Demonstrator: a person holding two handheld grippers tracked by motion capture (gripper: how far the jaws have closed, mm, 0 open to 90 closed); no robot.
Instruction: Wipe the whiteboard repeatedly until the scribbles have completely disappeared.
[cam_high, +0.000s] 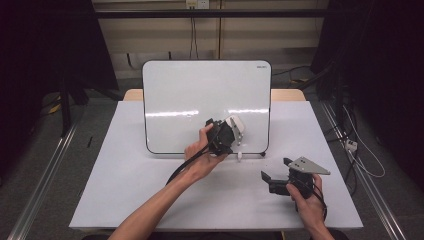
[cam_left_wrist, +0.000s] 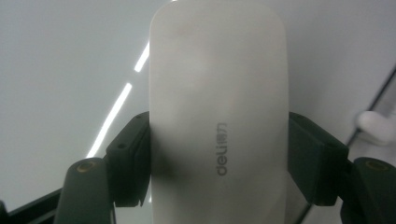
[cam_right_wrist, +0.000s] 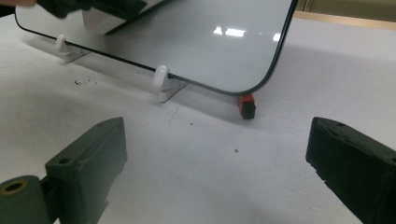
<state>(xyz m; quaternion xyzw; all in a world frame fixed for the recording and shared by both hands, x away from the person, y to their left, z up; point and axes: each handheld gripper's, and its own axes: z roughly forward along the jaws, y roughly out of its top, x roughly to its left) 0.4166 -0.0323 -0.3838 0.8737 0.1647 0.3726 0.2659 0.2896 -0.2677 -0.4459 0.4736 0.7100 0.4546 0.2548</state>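
In the high view, a whiteboard stands tilted on the white table. The left gripper is in front of the lower right part of the board, and it holds a white eraser against or very near the board surface; which of the two cannot be told. The right gripper rests low over the table at the right, well apart from the board, with its jaws spread and nothing between them.

In the left gripper view, the two black jaws press on both sides of the eraser, which carries a small grey brand word. The whiteboard lies behind it.

In the right gripper view, the jaws stand wide apart over the bare table. Farther off is the lower edge of the whiteboard, which sits in a white clip, and a small red and black piece lies under its corner.
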